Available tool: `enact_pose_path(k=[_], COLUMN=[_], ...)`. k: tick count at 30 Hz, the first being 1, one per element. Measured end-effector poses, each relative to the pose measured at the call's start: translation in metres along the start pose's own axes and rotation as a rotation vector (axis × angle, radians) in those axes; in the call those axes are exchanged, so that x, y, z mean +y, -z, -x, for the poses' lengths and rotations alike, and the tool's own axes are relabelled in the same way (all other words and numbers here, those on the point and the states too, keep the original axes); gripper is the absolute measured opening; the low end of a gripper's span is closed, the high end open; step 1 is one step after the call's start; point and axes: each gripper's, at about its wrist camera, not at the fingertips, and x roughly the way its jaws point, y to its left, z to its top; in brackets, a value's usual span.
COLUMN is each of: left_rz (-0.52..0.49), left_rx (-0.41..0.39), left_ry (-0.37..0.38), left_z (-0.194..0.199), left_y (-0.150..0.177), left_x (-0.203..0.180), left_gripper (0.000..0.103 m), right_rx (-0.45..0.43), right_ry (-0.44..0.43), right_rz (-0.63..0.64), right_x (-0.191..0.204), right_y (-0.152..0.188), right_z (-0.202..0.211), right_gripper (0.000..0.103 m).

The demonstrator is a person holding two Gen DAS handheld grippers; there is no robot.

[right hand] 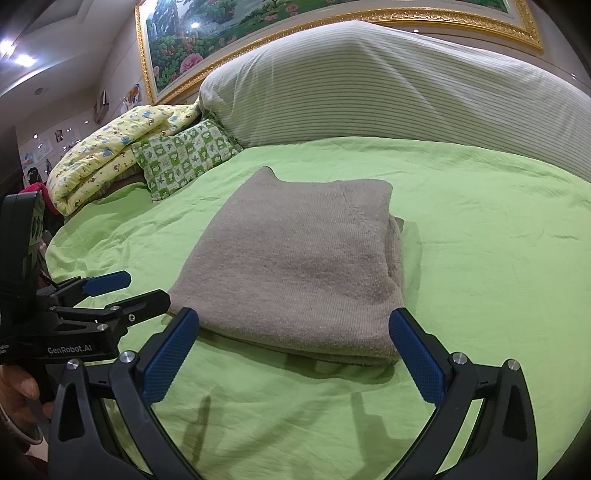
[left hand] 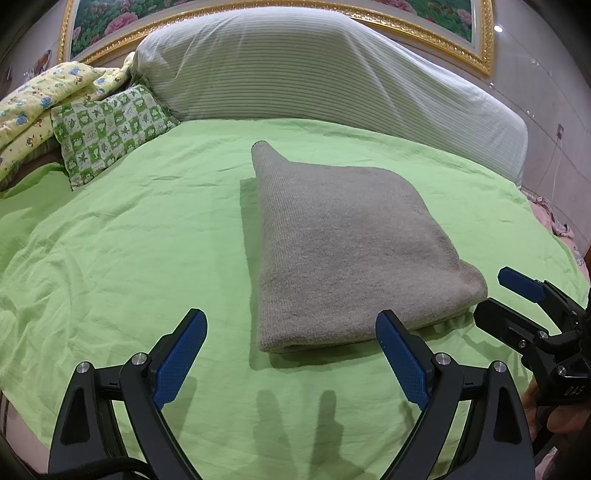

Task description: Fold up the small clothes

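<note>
A grey knit garment (left hand: 343,243) lies folded in a flat stack on the green bed sheet (left hand: 129,240). It also shows in the right wrist view (right hand: 299,266), with a sleeve seam on top. My left gripper (left hand: 291,339) is open and empty, just short of the garment's near edge. My right gripper (right hand: 295,339) is open and empty, also at the near edge. The right gripper appears at the right of the left wrist view (left hand: 517,299). The left gripper appears at the left of the right wrist view (right hand: 122,291).
A large striped bolster (left hand: 314,70) lies along the head of the bed. A green checked pillow (left hand: 107,129) and a yellow printed quilt (left hand: 40,99) sit at the far left. A gold-framed flower painting (right hand: 236,33) hangs behind.
</note>
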Motion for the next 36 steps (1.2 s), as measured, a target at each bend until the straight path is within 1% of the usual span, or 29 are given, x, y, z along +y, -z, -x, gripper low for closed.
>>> enact_pose_path(k=[15,36], left_rz=[0.001,-0.011], left_rx=[-0.009,-0.008], left_ry=[-0.011,-0.005], left_z=[0.0018,0.0039], left_y=[-0.0012,-0.0044], left_x=[-0.0014,-0.0066], left_gripper=[0.094,0.094], right_rx=[-0.004,-0.017], right_ry=[0.002,-0.002], right_rz=[0.004,0.004], right_x=[0.0018,0.0029], right_y=[-0.0004,-0.0054], right_z=[0.0039,0.0092], right_gripper=[0.103,0.103])
